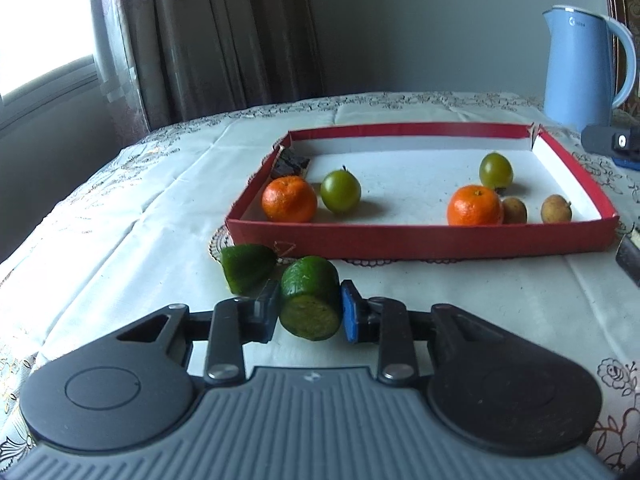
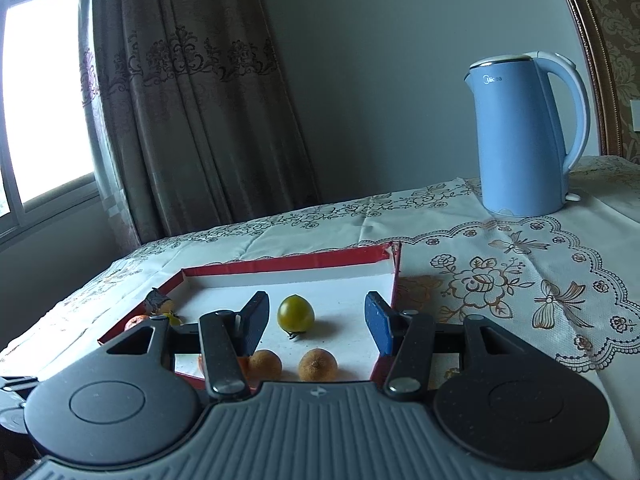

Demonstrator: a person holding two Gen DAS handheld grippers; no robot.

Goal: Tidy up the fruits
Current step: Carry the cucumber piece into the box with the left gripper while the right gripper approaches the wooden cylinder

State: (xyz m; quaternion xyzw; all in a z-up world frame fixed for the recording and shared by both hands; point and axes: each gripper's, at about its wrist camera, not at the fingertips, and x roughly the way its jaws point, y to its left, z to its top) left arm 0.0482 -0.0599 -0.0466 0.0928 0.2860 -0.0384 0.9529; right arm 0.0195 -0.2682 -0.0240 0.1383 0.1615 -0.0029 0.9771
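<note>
1. My left gripper (image 1: 310, 309) is clamped on a cut green fruit piece (image 1: 311, 304), on the tablecloth (image 1: 120, 220) just outside the red tray (image 1: 420, 236).
2. My right gripper (image 2: 316, 326) stands part open and empty above the tray.
3. Two oranges, two green fruits and two brown ones are already inside.
4. A second green piece (image 1: 246, 266) remains outside.

A cut green fruit chunk (image 1: 310, 306) lies on its side before the red tray (image 1: 420, 238) holding oranges.
</note>
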